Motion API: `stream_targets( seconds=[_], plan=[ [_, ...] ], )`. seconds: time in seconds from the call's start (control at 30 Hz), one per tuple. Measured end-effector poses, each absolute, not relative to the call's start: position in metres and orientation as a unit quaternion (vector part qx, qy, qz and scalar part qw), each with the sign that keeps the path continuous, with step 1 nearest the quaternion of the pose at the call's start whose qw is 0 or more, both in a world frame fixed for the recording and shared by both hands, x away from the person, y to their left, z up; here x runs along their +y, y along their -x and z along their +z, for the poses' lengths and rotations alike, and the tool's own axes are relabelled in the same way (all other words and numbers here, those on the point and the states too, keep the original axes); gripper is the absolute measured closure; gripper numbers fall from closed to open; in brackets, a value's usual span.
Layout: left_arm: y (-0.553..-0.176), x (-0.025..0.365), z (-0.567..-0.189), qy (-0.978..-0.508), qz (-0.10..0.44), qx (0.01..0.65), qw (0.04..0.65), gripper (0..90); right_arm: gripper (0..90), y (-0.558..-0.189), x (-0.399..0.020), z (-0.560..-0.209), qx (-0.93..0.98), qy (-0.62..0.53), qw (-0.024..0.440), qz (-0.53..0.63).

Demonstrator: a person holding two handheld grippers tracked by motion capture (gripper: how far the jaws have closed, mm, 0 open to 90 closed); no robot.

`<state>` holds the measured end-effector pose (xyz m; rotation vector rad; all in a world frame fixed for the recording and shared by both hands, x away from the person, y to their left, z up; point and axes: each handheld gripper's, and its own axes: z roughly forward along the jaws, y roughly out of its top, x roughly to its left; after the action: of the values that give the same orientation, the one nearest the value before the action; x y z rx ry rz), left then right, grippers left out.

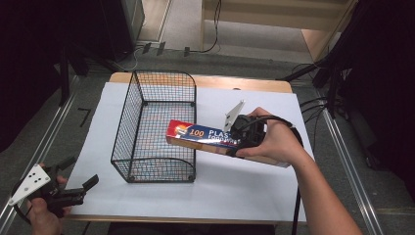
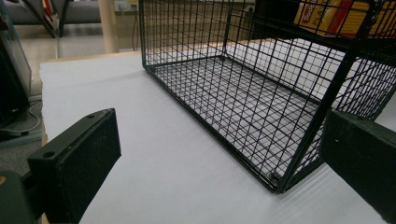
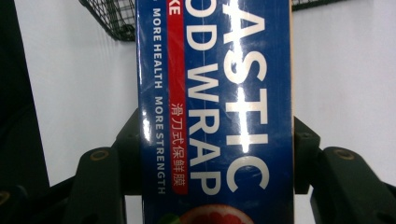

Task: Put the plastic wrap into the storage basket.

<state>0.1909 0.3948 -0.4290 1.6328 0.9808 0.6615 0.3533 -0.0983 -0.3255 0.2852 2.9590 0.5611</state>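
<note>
A long blue and red box of plastic food wrap [image 1: 205,135] hangs above the table, its left end over the right rim of a black wire basket [image 1: 155,128]. My right gripper [image 1: 241,138] is shut on the box near its middle; in the right gripper view the box [image 3: 215,112] runs straight up between the two jaws, which press on its sides. My left gripper [image 1: 73,188] is open at the table's front left corner, off the basket's near left corner. In the left gripper view the basket [image 2: 261,93] stands ahead with nothing between the fingers [image 2: 88,158].
A white sheet [image 1: 244,186] covers the wooden table [image 1: 254,84]. The basket holds nothing. Cables and dark stand legs [image 1: 318,73] lie on the floor behind and to the right. A metal rail [image 1: 49,142] runs along the floor at the left.
</note>
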Motion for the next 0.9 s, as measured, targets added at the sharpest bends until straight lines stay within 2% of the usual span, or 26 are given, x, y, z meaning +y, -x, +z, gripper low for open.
stream_targets(
  seconds=[0.9],
  plan=[
    [-0.191, 0.395, -0.428, -0.683, 0.279, 0.411, 0.535, 0.0, 42.0, -0.361, -0.037, -0.326, 0.983, -0.051, 0.053, 0.171]
  ],
)
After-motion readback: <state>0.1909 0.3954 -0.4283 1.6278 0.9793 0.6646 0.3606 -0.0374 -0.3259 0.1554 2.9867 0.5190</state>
